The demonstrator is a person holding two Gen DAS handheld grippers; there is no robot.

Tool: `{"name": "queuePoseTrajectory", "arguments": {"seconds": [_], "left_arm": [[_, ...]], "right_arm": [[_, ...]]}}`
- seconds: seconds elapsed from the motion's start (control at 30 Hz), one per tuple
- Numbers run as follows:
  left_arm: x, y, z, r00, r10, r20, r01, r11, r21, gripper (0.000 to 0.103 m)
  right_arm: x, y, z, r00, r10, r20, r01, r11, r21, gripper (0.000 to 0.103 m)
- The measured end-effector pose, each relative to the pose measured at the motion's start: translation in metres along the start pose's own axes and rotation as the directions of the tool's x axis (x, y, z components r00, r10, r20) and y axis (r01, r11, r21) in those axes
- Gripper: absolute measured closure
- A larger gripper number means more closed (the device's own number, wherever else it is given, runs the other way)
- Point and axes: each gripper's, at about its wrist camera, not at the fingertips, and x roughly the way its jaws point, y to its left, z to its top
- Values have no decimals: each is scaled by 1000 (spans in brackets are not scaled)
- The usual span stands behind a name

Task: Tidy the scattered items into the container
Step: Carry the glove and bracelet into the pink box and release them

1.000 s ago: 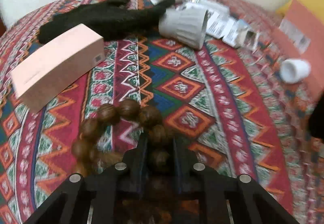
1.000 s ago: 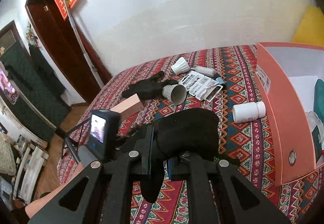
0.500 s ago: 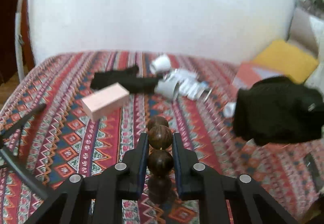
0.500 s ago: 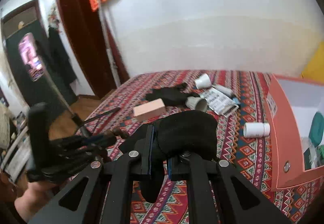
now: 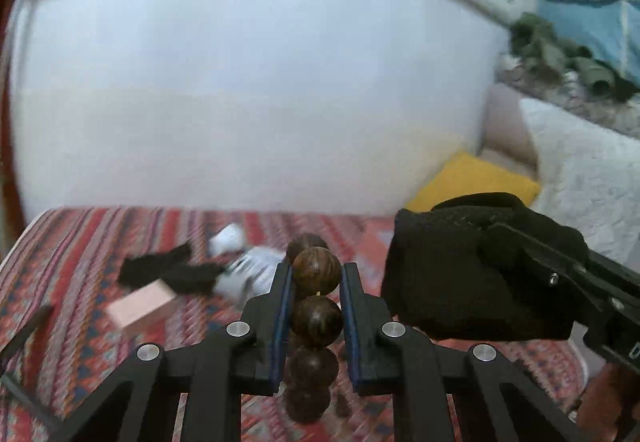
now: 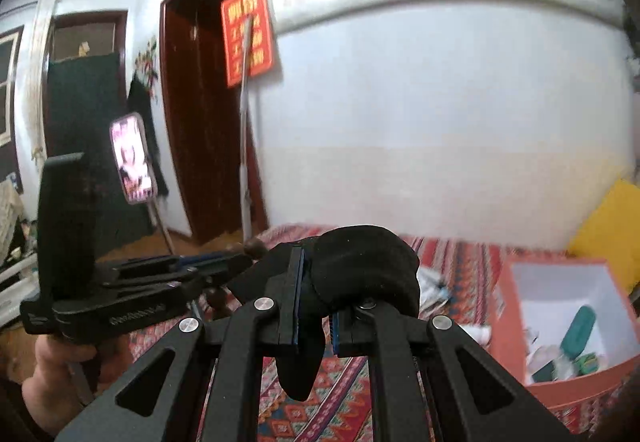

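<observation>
A: Okay, left gripper [image 5: 314, 278] first. What is it doing?

B: Jaws clamped on a string of brown wooden beads [image 5: 316, 316]. One bead sits between the blue pads, one pokes out past the tips, the rest hang down under the fingers. It is held up off the bed.

A: Right gripper [image 6: 316, 306]?

B: Pinched tight on a black glove [image 6: 360, 266]. The fabric bulges over the top of the fingers and one glove finger dangles below them. In the left wrist view the same glove [image 5: 472, 274] shows at the right, well above the bedspread.

A: Container?

B: Orange box with white inside [image 6: 560, 282], open top, on the patterned bedspread [image 6: 328, 414], lower right in the right wrist view. It holds a teal case [image 6: 578, 326] and some small bits I cannot make out. Glove is left of the box, not over it.

A: Anything left on the bed?

B: Yes, blurry though. Pink box [image 5: 142, 308], a second black glove [image 5: 172, 270] behind it, white cups [image 5: 228, 240] and white packets just beside the glove. All apart from the orange box.

A: Person?

B: A hand [image 6: 52, 374] at lower left of the right wrist view, wrapped on the left gripper's handle. A phone on a stand [image 6: 132, 158] stands behind it near the doorway. Yellow cushion [image 5: 476, 182] by the wall.
</observation>
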Motion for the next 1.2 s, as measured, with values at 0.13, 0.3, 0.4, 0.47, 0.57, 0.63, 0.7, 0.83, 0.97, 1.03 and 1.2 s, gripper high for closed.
{"name": "queuePoseTrajectory", "arguments": {"seconds": [0.13,0.3,0.4,0.47,0.57,0.63,0.7,0.83,0.97,1.03,1.2], "left_arm": [[14,-36,24,997,-69,24,68,996,51,86],[39,-82,49,987,-158,17,156,984,89,86],[63,-110,60,978,-209,-7,209,972,104,86],[85,-130,66,971,-236,-35,239,965,113,86],[119,-155,70,963,-260,-72,267,956,123,85],[141,-171,72,957,-274,-95,284,951,124,85],[164,-185,72,951,-287,-119,301,945,125,85],[211,-212,69,942,-293,-165,316,939,138,85],[263,-231,58,932,-293,-216,327,935,141,85],[297,-238,43,924,-271,-270,319,936,149,85],[400,-245,-30,826,32,-563,153,949,277,59]], "right_arm": [[-30,-15,15,995,-66,82,65,998,8,93],[-59,-52,28,970,-185,155,177,982,63,93],[-72,-81,32,944,-275,181,259,960,107,93],[-78,-98,34,923,-333,194,313,941,127,93],[-87,-127,35,886,-416,207,390,908,155,93],[-91,-150,33,867,-448,216,415,891,183,93],[-91,-173,31,848,-486,210,445,869,216,93],[-84,-217,22,821,-544,172,488,826,282,93],[-62,-269,5,807,-584,94,525,780,341,93],[-47,-299,-7,801,-597,38,545,755,366,93],[24,-396,-89,706,-530,-470,706,582,403,37]]}}
